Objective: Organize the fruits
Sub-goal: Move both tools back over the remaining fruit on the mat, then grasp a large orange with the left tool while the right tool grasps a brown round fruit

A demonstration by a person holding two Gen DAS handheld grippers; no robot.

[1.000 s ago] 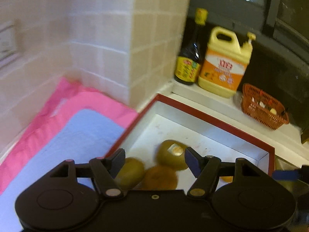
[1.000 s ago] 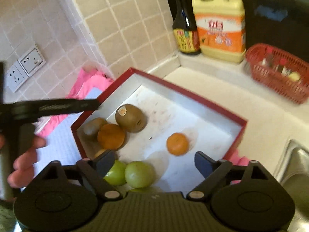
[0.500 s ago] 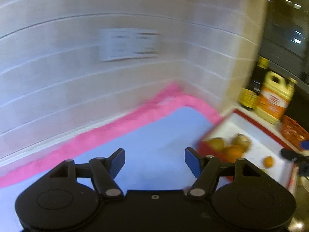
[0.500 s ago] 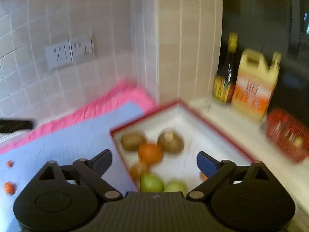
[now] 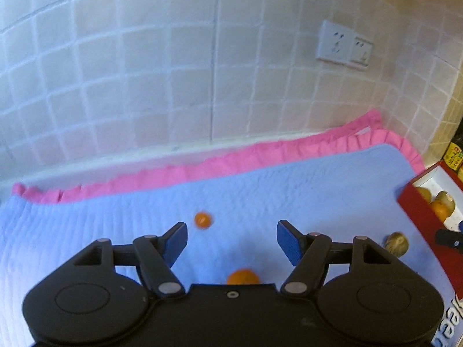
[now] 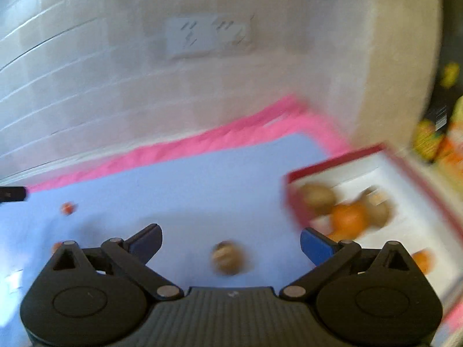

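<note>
From the left wrist camera, the view has swung away from the red box (image 5: pixel 419 211) of a second ago and now faces a blue mat (image 5: pixel 260 190) laid over a pink cloth (image 5: pixel 202 167) on the worktop, against a tiled wall with a socket plate (image 5: pixel 344 44). The left claw (image 5: pixel 230 238) is wide open and holds nothing. A small orange fruit (image 5: pixel 202 219) lies just beyond its left finger, a larger orange (image 5: pixel 242 277) sits between the fingers close to the claw body, and a kiwi (image 5: pixel 396 242) lies to the right, near the box. From the right wrist camera, heavily blurred by motion, the view has likewise turned from the box toward the mat. The right claw (image 6: pixel 230 244) is also wide open and empty, with the kiwi (image 6: pixel 227 257) lying between its fingers, untouched. The red box (image 6: pixel 292 202) at right holds kiwis and oranges (image 6: pixel 348 217). Both claws seem to be returning for the loose fruit still on the mat, so sorting looks unfinished.
</note>
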